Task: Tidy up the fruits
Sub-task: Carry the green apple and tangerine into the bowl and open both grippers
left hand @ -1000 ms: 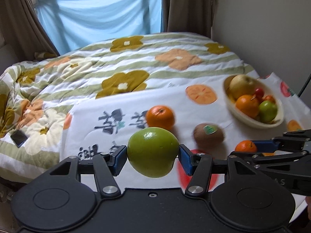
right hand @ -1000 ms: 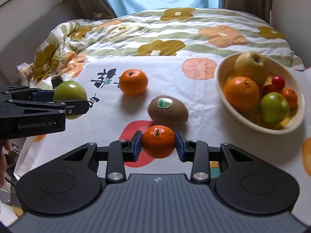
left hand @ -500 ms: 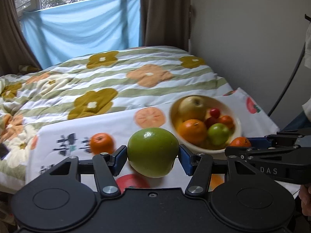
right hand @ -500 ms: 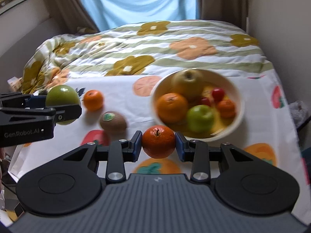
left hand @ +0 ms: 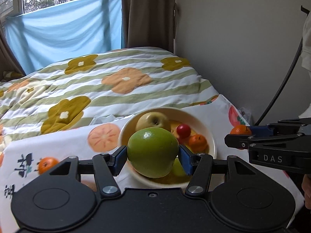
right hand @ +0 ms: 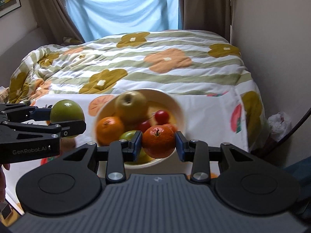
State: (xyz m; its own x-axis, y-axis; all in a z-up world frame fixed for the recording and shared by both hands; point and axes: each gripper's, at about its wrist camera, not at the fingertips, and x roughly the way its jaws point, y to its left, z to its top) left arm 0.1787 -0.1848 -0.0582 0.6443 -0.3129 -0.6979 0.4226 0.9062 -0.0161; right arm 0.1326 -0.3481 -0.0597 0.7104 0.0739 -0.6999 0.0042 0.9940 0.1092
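Left gripper (left hand: pixel 153 152) tilted down over bowl (left hand: pixel 212 143), pinching green apple (left hand: pixel 152 151). Right gripper (right hand: pixel 158 141) alongside, pinching orange (right hand: pixel 158 138). Fruit-print cloth (left hand: pixel 58 145) on bed; striped flowered quilt (left hand: pixel 116 81), blue curtain (left hand: pixel 64 36) far.

Two grippers (left hand: pixel 153 152) (right hand: pixel 158 142). One bowl (right hand: pixel 176 104). Green apples: two, one held (left hand: pixel 152 151), one in the bowl (right hand: pixel 127 136). One yellow apple (right hand: pixel 130 104). Oranges and tangerines: four, one held (right hand: pixel 158 141), one large (right hand: pixel 109 129) and one small (left hand: pixel 197 141) in the bowl, one on the cloth's left edge (left hand: pixel 46 164). Red cherry tomatoes: two (right hand: pixel 162 116) (right hand: pixel 144 126).
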